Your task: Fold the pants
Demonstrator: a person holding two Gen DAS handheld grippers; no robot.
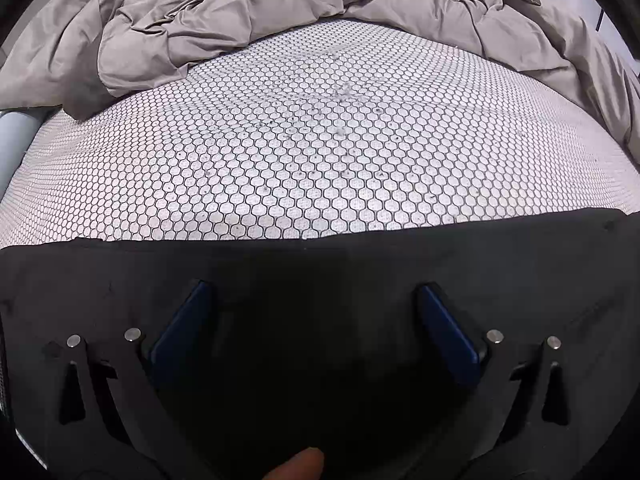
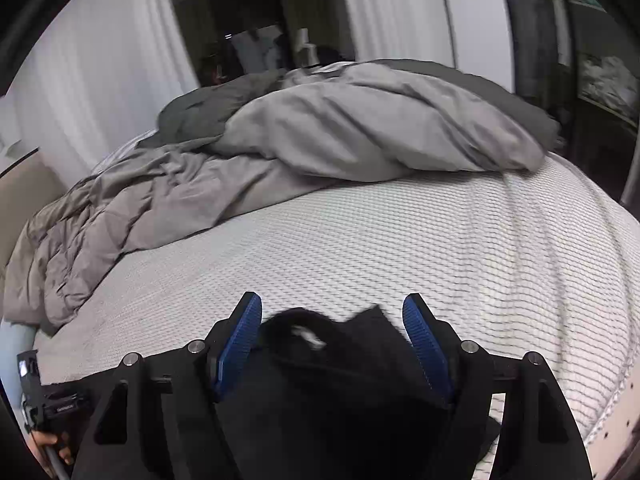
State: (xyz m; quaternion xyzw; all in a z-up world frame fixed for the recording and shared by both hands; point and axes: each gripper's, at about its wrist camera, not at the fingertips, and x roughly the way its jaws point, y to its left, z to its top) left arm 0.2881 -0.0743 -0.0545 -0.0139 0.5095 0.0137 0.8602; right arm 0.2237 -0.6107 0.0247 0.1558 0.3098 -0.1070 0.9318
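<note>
A bed is seen in both views, its mattress (image 1: 320,152) bare and covered w/ a white fabric printed in a dark honeycomb pattern; small dark specks are scattered over the middle. A grey comforter (image 1: 224,20) is bunched up at the far side of the mattress, heavily creased, w/ a darker grey layer beneath it in the right wrist view. White curtains (image 2: 100,80) are hung behind the bed, parted around a dark opening in which blurred shapes can't be made out. A dark frame or door is seen at the right edge of that view, and a pale headboard-like panel at the left edge. The black pants (image 1: 320,264) are spread along the near edge of the mattress, their far edge lying straight across the honeycomb fabric. The left claw (image 1: 314,300) is held low over the pants, blue pads well apart, nothing pinched between them; a fingertip (image 1: 300,464) is visible at the bottom edge. The right claw (image 2: 332,316) is also apart: a bunched part of the pants, w/ a small white tag, sits between the blue pads but isn't pressed by them. In the right wrist view's lower left corner, the other handle is gripped by a hand (image 2: 48,450).
</note>
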